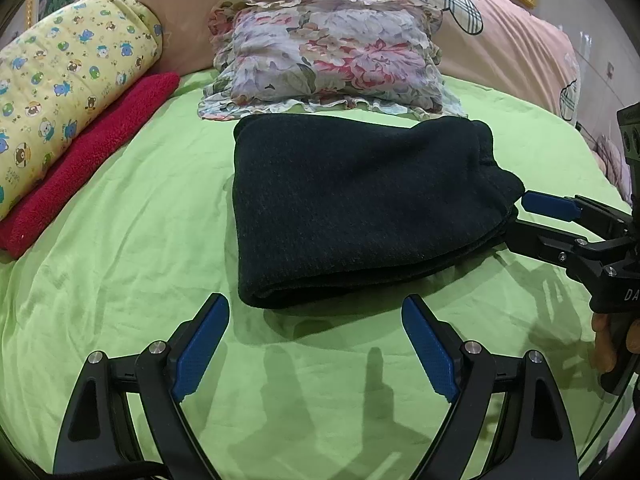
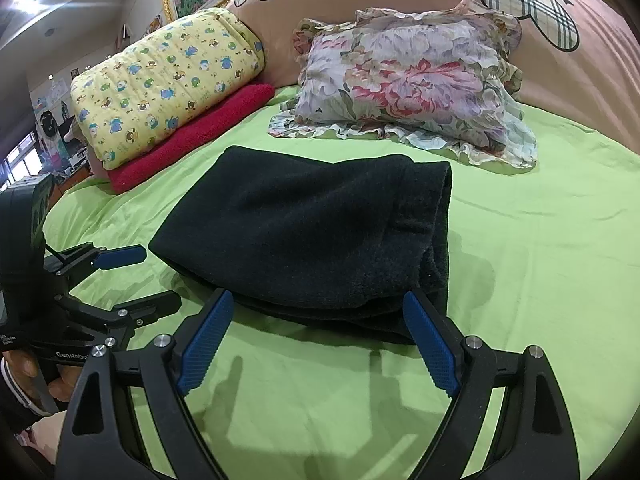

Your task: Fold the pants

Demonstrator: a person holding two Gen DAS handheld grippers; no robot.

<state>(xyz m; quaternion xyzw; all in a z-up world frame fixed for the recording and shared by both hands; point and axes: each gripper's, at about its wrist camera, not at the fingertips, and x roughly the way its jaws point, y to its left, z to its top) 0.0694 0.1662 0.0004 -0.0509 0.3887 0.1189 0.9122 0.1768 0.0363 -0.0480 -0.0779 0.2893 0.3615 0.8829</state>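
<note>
My left gripper (image 1: pixel 316 308) has its blue-padded fingers (image 1: pixel 202 346) spread wide, holding nothing, just short of the near folded edge of the dark navy knitted pants (image 1: pixel 360 208). My right gripper (image 2: pixel 320 306) is equally wide, its fingers (image 2: pixel 430 344) touching the pants' side edge. The pants lie folded on the green bed sheet (image 1: pixel 120 240). Beyond them sits a floral frilled pillow (image 1: pixel 328 52); left of them, a red towel (image 1: pixel 88 164) under a yellow bear-print quilt roll (image 1: pixel 68 76).
</note>
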